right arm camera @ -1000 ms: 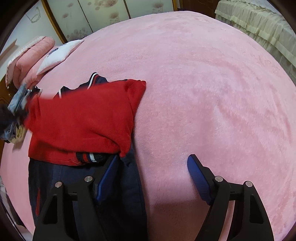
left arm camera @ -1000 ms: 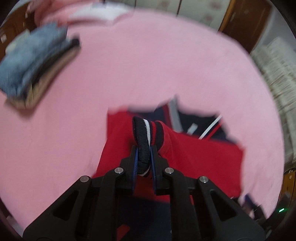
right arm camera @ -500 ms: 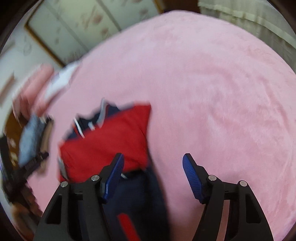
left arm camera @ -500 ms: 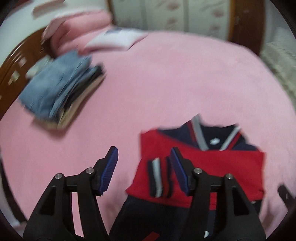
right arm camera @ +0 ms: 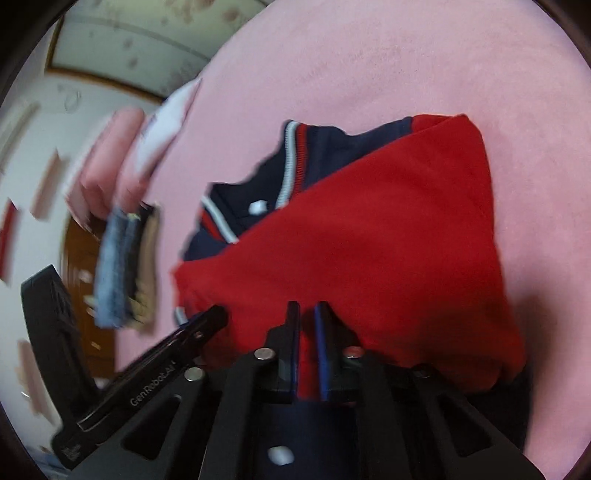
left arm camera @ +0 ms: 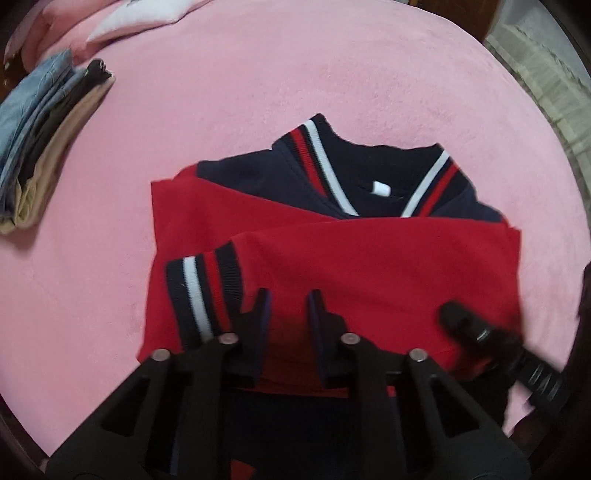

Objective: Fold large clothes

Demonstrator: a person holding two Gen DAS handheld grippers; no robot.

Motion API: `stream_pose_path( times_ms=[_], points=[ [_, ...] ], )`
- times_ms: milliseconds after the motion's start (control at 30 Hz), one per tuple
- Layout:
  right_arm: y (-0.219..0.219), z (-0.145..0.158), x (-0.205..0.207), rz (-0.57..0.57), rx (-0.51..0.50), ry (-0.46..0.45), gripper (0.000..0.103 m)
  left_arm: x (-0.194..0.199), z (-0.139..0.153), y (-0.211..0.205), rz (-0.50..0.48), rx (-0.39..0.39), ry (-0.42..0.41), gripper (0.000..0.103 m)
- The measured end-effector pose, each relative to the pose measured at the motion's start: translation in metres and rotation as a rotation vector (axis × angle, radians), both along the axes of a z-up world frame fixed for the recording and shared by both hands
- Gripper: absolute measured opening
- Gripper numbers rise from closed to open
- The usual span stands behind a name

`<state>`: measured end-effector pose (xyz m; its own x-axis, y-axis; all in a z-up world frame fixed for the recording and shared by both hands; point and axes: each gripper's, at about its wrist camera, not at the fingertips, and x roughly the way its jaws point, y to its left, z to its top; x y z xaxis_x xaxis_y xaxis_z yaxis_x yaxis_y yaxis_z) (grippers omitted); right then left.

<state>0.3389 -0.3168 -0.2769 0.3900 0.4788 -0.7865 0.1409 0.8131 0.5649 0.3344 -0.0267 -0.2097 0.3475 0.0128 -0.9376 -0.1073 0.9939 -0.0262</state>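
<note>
A navy jacket with red sleeves (left arm camera: 369,266) lies on the pink bed cover (left arm camera: 258,74), both sleeves folded across its chest. Its striped collar (left arm camera: 369,177) points away, and a striped cuff (left arm camera: 201,291) rests at the left. My left gripper (left arm camera: 288,314) points down at the lower edge of the red sleeve. Its jaws are closing, with red cloth between them and a gap still showing. My right gripper (right arm camera: 306,321) is shut on a fold of the same jacket (right arm camera: 369,240) at its right lower edge. Each gripper shows blurred in the other's view.
A stack of folded jeans and other clothes (left arm camera: 37,140) sits at the bed's far left, also blurred in the right wrist view (right arm camera: 122,266). A white pillow (left arm camera: 140,14) and pink bedding lie beyond it. A wooden bed frame and patterned wall panels stand behind.
My left gripper let go of the striped cuff, opened, dropped to the sleeve's lower edge and narrowed. My right gripper swung over the jacket and shut on red cloth.
</note>
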Motion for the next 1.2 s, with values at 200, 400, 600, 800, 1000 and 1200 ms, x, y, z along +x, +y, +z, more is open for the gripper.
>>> stream_pose_path(
  times_ms=[200,400,600,800,1000,1200],
  points=[
    [-0.035,0.009,0.009,-0.062,-0.195,-0.105,0.000,-0.007,-0.010,0.004,-0.048,0.023,-0.025,0.009],
    [-0.058,0.026,0.009,-0.155,-0.324,-0.112,0.000,-0.011,0.027,0.027,-0.001,-0.126,-0.082,0.009],
    [0.008,0.037,0.029,0.139,-0.157,-0.170,0.000,0.005,0.036,0.017,-0.070,-0.183,-0.098,0.010],
    [0.051,0.010,0.055,0.206,-0.359,-0.130,0.000,0.021,0.004,0.022,-0.017,-0.147,-0.015,0.010],
    [-0.011,0.004,0.048,-0.092,-0.322,-0.095,0.000,0.003,0.005,0.044,-0.035,-0.191,-0.037,0.010],
    [-0.011,0.030,0.007,-0.212,-0.404,-0.082,0.000,-0.028,0.038,0.067,-0.001,-0.237,-0.101,0.010]
  ],
)
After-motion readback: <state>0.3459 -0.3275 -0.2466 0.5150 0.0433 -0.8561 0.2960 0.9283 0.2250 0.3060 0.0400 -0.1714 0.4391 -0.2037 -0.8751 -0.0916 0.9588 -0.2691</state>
